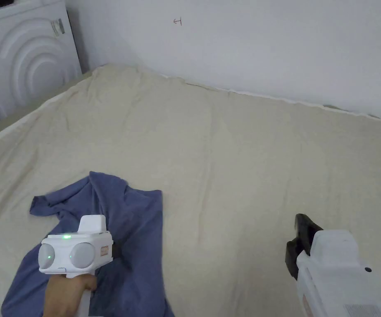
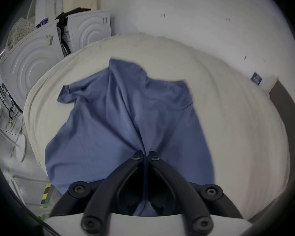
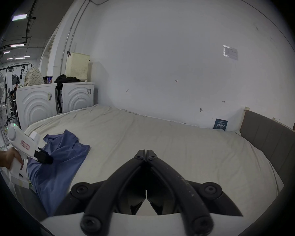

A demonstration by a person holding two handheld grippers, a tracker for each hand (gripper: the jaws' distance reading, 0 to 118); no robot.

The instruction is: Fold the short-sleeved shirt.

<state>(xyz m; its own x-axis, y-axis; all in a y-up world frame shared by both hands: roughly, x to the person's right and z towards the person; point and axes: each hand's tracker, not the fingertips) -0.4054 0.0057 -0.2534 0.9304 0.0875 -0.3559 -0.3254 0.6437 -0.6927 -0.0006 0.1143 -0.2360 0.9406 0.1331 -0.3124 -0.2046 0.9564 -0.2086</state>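
Observation:
A blue short-sleeved shirt [image 1: 132,231] lies crumpled at the near left of the bed, one sleeve sticking out to the left. In the left gripper view the shirt [image 2: 109,120] spreads ahead, with a ridge of cloth running into my left gripper [image 2: 145,155], whose jaws are shut on that fold. The same gripper [image 1: 117,247] shows in the head view, held by a hand over the shirt's middle. My right gripper [image 3: 146,153] is shut with nothing between its jaws, hovering over bare sheet. It sits at the lower right [image 1: 299,243], well apart from the shirt [image 3: 61,156].
The bed's cream sheet [image 1: 247,157] stretches wide to the right and back. A white wall [image 1: 247,41] borders the far side. White washing machines [image 1: 24,62] stand at the bed's left end, and a grey headboard [image 3: 271,137] at the right end.

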